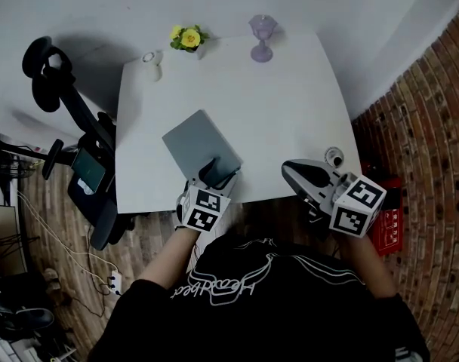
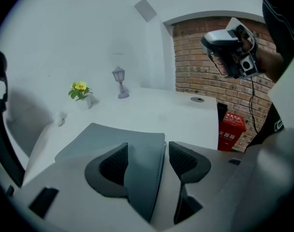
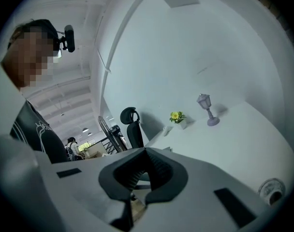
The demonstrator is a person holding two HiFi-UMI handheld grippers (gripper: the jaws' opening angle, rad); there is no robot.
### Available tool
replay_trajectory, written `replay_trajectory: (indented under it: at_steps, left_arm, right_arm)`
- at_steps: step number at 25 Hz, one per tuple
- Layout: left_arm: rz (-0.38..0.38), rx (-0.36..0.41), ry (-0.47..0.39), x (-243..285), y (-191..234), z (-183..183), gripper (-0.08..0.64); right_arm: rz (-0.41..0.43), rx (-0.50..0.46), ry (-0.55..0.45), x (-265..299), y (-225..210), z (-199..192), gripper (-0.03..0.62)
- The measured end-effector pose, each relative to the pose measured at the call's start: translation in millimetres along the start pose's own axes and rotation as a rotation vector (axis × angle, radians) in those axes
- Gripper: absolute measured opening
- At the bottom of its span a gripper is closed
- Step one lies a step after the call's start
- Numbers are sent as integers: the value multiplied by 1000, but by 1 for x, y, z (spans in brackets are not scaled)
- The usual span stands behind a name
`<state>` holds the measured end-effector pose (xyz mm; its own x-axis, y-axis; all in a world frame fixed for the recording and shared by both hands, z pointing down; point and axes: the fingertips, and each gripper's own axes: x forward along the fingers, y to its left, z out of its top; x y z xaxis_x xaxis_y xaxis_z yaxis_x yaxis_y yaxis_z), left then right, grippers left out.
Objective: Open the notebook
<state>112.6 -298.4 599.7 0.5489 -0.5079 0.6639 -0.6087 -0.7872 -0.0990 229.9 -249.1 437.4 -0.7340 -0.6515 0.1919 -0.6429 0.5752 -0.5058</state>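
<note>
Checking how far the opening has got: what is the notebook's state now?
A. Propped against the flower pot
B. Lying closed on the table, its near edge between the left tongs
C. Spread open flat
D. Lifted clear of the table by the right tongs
B: the notebook lies flat and closed on the table, and the left tongs straddle its near edge with their jaws apart.
</note>
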Motion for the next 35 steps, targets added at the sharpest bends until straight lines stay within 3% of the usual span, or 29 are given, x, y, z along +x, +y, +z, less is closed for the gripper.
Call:
replay_trajectory:
  at_steps: [7, 17, 35]
  left_arm:
    - [53, 104, 59, 7, -2, -10, 256]
    - [73, 134, 68, 7, -3, -12, 218]
    - [-11, 35, 72, -5, -9, -3, 124]
  right_arm:
    - [-23, 6, 4, -9, -4, -5, 3]
    - [-27, 28, 23, -10, -7, -16, 2]
    - [15, 33, 13, -5, 0, -11, 2]
